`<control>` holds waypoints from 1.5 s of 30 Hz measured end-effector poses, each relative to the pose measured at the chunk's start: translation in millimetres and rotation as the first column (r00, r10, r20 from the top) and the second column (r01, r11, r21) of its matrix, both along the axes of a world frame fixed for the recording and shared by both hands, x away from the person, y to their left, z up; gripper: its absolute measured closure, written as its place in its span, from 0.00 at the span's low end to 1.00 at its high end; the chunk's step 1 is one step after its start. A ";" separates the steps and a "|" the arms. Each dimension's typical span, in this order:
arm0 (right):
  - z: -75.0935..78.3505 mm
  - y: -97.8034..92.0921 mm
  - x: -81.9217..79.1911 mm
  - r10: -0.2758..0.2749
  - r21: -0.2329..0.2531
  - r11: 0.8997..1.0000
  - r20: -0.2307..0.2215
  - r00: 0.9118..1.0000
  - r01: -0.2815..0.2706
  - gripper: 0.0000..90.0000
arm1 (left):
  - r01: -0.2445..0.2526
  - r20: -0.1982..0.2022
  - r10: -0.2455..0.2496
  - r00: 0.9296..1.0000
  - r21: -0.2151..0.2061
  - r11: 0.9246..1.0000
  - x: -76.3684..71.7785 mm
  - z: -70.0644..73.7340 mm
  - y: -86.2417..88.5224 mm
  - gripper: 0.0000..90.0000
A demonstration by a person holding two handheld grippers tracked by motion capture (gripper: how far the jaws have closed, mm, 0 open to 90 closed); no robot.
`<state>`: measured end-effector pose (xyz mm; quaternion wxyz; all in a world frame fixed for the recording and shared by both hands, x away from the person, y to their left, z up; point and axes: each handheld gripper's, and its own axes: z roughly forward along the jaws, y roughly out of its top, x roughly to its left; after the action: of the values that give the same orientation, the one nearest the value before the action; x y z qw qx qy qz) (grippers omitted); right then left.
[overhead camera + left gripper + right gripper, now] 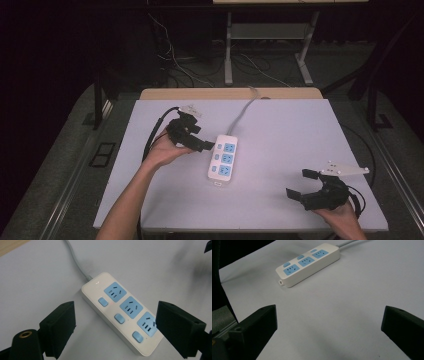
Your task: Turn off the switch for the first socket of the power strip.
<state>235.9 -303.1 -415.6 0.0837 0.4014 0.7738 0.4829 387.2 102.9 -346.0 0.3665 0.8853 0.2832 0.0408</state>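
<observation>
- The left gripper (209,146) hovers right beside the power strip (223,159), its jaws apart and empty; in the left gripper view they straddle the strip (122,311) with a gap on both sides.
- The right gripper (301,184) sits near the table's near right corner, well apart from the strip, jaws wide open and holding nothing; its own view looks across bare tabletop toward the strip (308,263).
- The power strip lies flat around the middle of the table (300,125), a little toward the left, long axis running roughly from near edge to far edge.
- It carries three blue sockets, each with a blue switch (119,318) beside it.
- Its grey cord (243,114) runs from the far end toward the table's far edge.
- No plug sits in any socket.
- The step in hand looks like the left gripper's approach to the strip, either to grip its body or to press a switch; which one cannot be told.
- The next move would call for lowering the left gripper and lining it up squarely, then closing gently so the light strip does not slide on the smooth tabletop.
</observation>
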 end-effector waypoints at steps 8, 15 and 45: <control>-0.3 0.4 0.0 0.001 -0.006 1.000 0.000 1.000 -0.001 0.00 | 0.004 -0.017 -0.004 1.000 0.020 1.000 9.8 -5.1 -5.0 0.17; -0.6 0.4 0.1 0.001 -0.012 1.000 -0.002 1.000 -0.001 0.00 | -0.004 -0.026 0.004 1.000 0.031 1.000 17.6 -9.8 -9.3 0.22; -2.2 3.5 0.6 0.024 -0.027 0.999 -0.011 1.000 -0.024 0.00 | 0.025 -0.049 -0.022 0.999 0.055 0.998 33.1 -27.8 -27.4 0.99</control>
<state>236.5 -299.6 -417.8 0.0793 0.3935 0.7854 0.4711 420.3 75.5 -373.8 0.3351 0.8992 0.2803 0.0228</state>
